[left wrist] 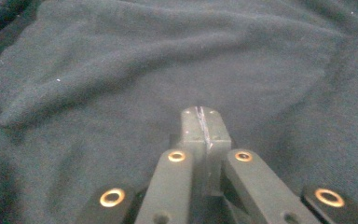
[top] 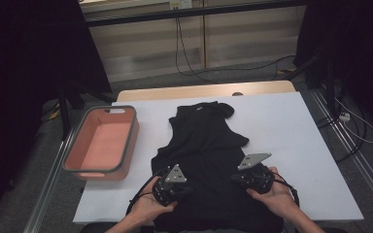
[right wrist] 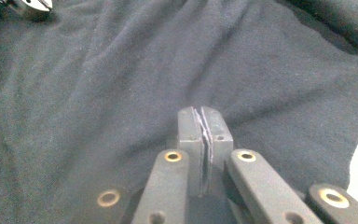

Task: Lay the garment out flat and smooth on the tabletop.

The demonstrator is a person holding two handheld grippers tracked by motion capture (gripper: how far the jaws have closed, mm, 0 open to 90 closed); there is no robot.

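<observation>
Scene: a black garment (top: 209, 145) lies spread on the white table cover (top: 291, 145), its neck toward the far edge and its hem at your side; a pink bin (top: 102, 143) stands to its left, apart from the cloth.

Left gripper: your left gripper (top: 183, 190) rests on the lower left of the garment. In the left gripper view its jaws (left wrist: 200, 122) stand pressed flat together above the dark cloth (left wrist: 121, 70); no fold shows between them.

Right gripper: your right gripper (top: 237, 178) sits on the lower right part of the garment, about level with the left. In the right gripper view the jaws (right wrist: 204, 126) are closed too, with a thin sliver at the seam that could be a pinch of fabric (right wrist: 121, 79); you cannot tell for sure.

Step in hand: it looks like the start of a fold or lift, both tools set at the hem end of the garment.

Next move: judge first whether cloth is truly caught. If it is, raise both hands evenly and carry the hem toward the neck. If not, part the jaws and take a fuller bite.

Risk: an uneven lift would likely skew the fold.
</observation>
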